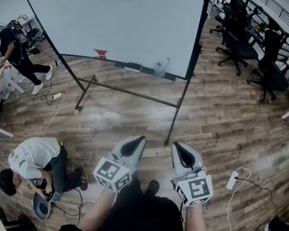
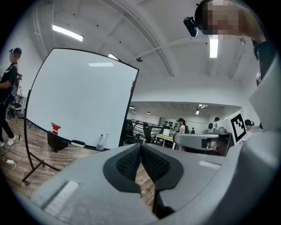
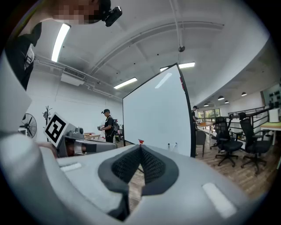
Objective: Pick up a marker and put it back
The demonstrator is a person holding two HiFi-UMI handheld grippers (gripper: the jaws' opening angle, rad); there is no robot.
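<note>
Standing back from the whiteboard (image 1: 115,13); reach not yet begun.

- Left gripper (image 1: 136,143) and right gripper (image 1: 178,149) are hanging side by side at waist height, just in front of the body and well apart from the board. Both are pointing forward and slightly inward toward the stand's crossbar (image 1: 131,92).
- Each gripper's own view is showing its two ribbed pads meeting at the tip with nothing between them. Both tongs are pressed together and empty.
- Forearms are running straight out from the torso, elbows tucked in, marker cubes facing up toward the head camera.
- Marker: not singling one out at this range. A clear cup (image 1: 161,67) is sitting on the tray ledge (image 1: 114,62) near the board's right end, and thin upright pieces seem to be standing in it, so I am judging that the marker is there. An eraser (image 1: 133,66) is lying just left of the cup, and a red object (image 1: 100,54) is sitting further left on the ledge.

Step in hand, as judged: approach and pick.
- Stepping in close is coming first, since the cup is out of reach from this stance.
- The right gripper is looking like the nearer one to that end of the ledge.
- Jaws are needing to part before arriving, then come down over one marker's upper end, square to its shaft.
- Lifting straight up is advisable so the light cup is not tipping or dragging along the ledge.
</note>
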